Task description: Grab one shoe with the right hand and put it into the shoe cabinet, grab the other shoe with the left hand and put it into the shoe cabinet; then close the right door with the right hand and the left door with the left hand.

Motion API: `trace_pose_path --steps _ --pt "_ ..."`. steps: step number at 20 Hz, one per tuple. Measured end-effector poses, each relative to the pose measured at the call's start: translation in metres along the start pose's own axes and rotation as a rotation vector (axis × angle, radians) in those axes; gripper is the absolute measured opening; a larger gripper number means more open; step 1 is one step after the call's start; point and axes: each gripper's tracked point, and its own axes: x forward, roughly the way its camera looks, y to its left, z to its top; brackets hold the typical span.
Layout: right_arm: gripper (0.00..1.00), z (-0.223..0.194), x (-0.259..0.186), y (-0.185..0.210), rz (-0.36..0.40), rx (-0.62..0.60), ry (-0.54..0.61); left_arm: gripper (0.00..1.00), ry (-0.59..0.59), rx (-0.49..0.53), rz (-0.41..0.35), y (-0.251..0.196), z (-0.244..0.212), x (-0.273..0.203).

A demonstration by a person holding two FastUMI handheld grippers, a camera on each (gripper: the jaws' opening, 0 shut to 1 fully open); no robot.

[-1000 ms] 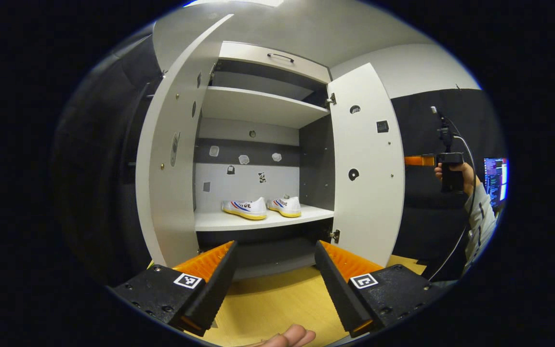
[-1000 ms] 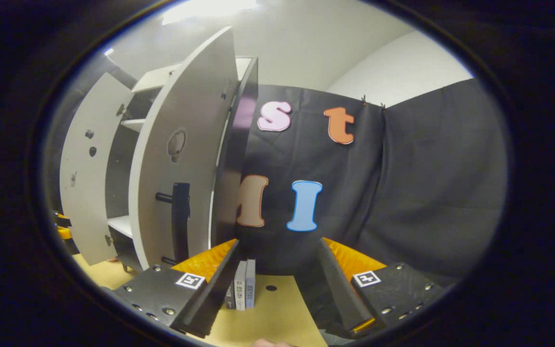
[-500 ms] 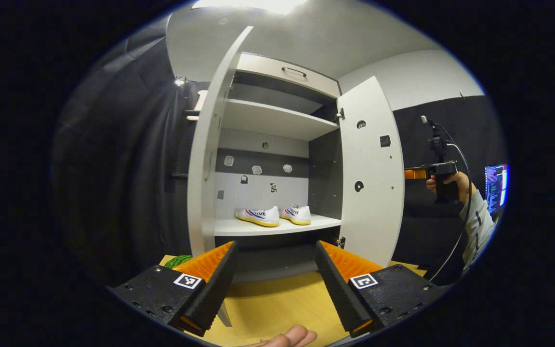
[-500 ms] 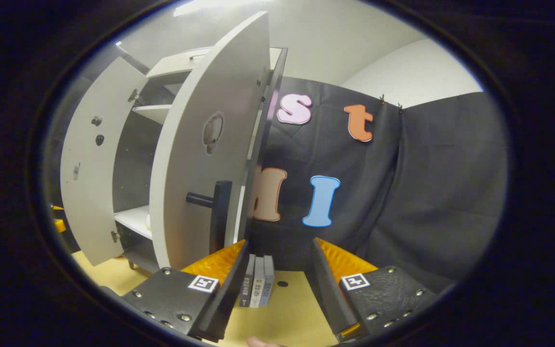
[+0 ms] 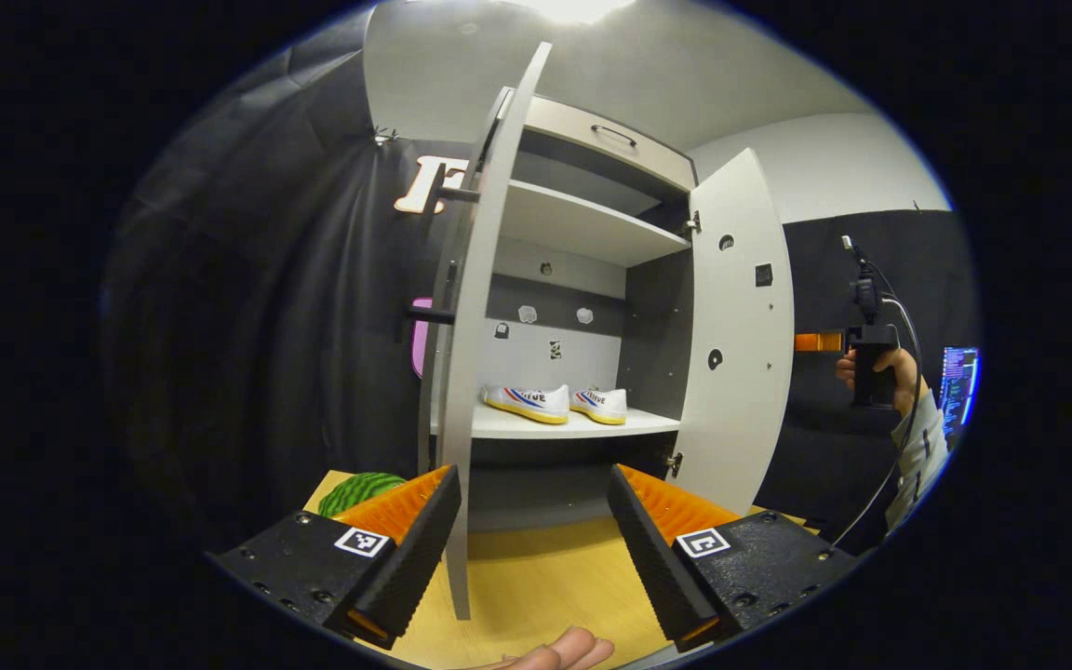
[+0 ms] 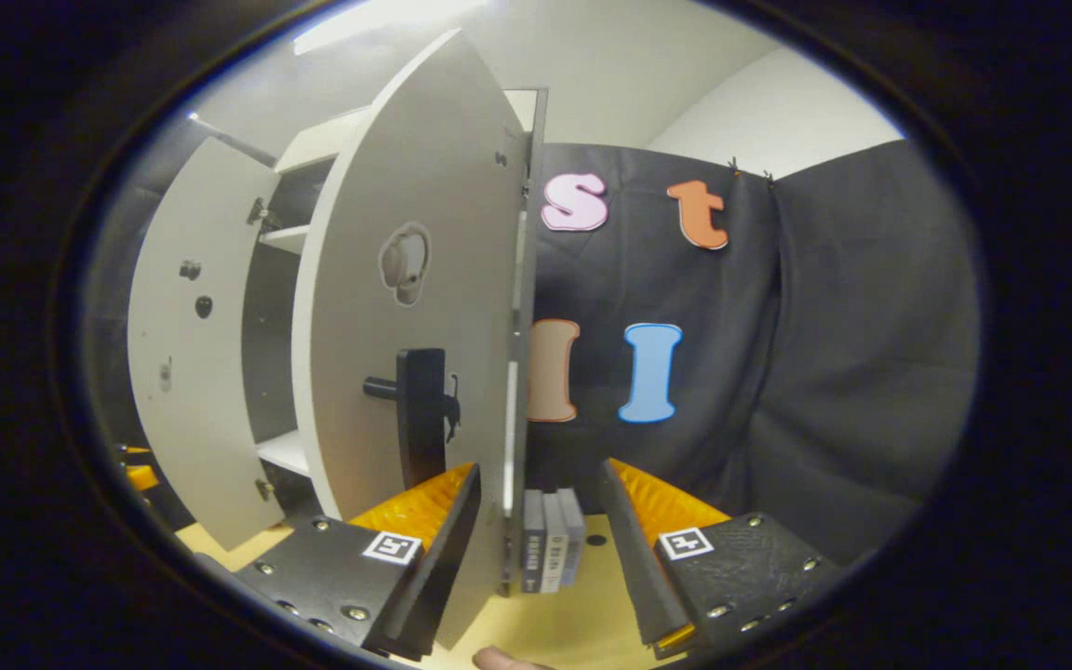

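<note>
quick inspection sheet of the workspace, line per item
surface: wooden tabletop, bare in front of the cabinet
job's things: two shoes on the lower shelf of the shoe cabinet; left door and right door both open
clutter: green striped object by the left door; small books upright beside the cabinet
grippers: left gripper jaws open, empty; right gripper jaws open, empty
cables: one hanging from the right gripper's handle
surroundings: black cloth walls, screen at far right
</note>
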Motion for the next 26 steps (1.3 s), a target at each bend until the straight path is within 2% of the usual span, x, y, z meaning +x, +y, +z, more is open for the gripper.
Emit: trace_pose_path --steps 3,8,9,12,13,14,15,22,24,26 --pt "0.78 0.003 0.010 0.018 -0.035 -0.011 -0.031 0.96 -0.024 0.026 0.056 0.024 0.011 -0.014" --pt "0.78 0.000 0.030 0.064 -0.003 0.022 -0.042 0.97 -0.028 0.025 0.099 0.046 0.016 -0.034" --pt "0.81 -0.004 0.035 0.076 0.008 0.019 -0.040 0.96 -0.027 0.025 0.109 0.051 0.018 -0.038" --pt "0.98 -0.018 0.046 0.113 0.060 0.050 -0.029 0.96 -0.025 -0.018 0.127 0.064 0.021 -0.051" --pt "0.97 -0.020 0.046 0.118 0.059 0.062 -0.039 0.97 -0.026 -0.027 0.143 0.072 0.023 -0.055" --pt "0.95 -0.022 0.044 0.122 0.053 0.075 -0.051 0.93 -0.028 -0.032 0.169 0.083 0.027 -0.059" --pt "0.96 -0.027 0.041 0.126 0.051 0.084 -0.058 0.96 -0.036 -0.032 0.190 0.095 0.033 -0.062" --pt "0.96 -0.061 -0.019 0.108 0.062 0.110 -0.085 0.96 -0.101 0.029 0.328 0.162 0.065 -0.060" --pt "0.96 -0.065 -0.041 0.101 0.065 0.122 -0.101 0.93 -0.082 0.012 0.326 0.165 0.064 -0.055" --pt "0.98 -0.065 -0.058 0.097 0.079 0.106 -0.105 0.96 -0.064 0.008 0.313 0.166 0.065 -0.043"
